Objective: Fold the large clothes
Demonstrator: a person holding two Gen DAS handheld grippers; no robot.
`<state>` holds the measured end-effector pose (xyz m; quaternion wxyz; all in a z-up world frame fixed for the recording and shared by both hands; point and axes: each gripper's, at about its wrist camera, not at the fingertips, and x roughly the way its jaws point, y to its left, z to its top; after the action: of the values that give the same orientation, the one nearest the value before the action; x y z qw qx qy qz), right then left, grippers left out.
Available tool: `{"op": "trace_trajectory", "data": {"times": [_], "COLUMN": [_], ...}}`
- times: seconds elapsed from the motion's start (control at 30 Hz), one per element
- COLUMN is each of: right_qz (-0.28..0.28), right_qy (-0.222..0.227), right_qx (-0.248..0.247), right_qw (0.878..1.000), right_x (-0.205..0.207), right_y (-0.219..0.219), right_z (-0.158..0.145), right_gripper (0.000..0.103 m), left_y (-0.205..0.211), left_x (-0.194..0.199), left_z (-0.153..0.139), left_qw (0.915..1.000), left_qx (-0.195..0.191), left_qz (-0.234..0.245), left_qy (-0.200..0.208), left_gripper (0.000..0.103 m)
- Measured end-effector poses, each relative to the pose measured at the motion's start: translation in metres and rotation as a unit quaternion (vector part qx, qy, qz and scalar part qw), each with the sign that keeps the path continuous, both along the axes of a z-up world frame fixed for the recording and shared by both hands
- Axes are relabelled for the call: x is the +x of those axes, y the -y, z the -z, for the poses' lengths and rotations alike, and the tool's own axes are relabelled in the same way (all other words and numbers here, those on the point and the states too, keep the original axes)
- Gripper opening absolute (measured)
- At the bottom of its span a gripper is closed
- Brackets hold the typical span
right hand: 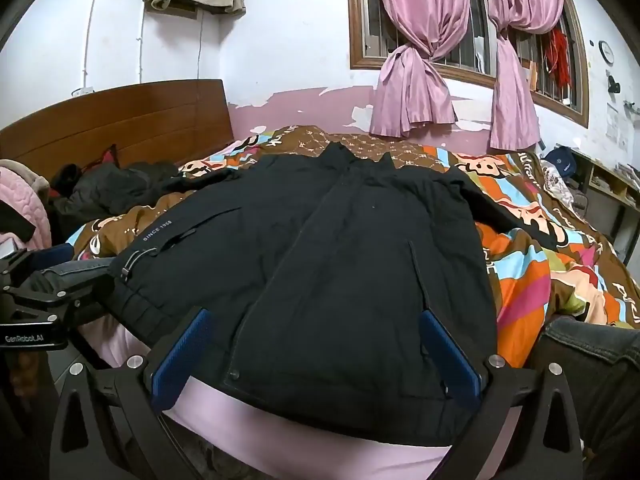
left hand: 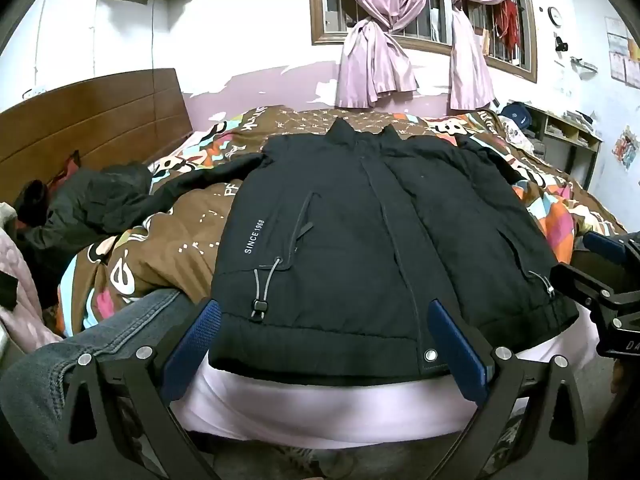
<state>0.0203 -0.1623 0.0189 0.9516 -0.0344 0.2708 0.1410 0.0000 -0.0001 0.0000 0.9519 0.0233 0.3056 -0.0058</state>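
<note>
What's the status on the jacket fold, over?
Left gripper open, right gripper open, both over the hem. Black jacket flat, front up, unfolded, sleeves spread. Dark clothes pile beside left sleeve.

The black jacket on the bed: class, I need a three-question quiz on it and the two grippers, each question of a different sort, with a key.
1. True or false: the black jacket lies front up, its collar towards the window.
2. Multiple choice: the left gripper is (A) shut on the hem, (B) open near the hem, (C) holding a sleeve.
3. Fill in: the white print on the jacket reads "SINCE ____".

Key
1. True.
2. B; the right gripper is likewise open near the hem.
3. 1968.
</note>
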Motion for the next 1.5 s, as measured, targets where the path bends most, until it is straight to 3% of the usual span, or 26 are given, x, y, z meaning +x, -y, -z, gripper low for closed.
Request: {"op": "trace_trajectory", "data": {"times": [1.5], "right_qz": [0.001], "right_qy": [-0.015], "right_qx": [0.0], "right_qw": [1.0], "right_x": [0.0054], "right_y": [0.0043], "right_z": [0.0067], "right_gripper": [0.103], "left_y": [0.0002], "left_x": [0.0003], "left_z": [0.0004], "left_qw": [1.0], "left_qx": [0.005], "left_qz": [0.0], "left_qy": [0.003], "left_gripper": [0.101]}}
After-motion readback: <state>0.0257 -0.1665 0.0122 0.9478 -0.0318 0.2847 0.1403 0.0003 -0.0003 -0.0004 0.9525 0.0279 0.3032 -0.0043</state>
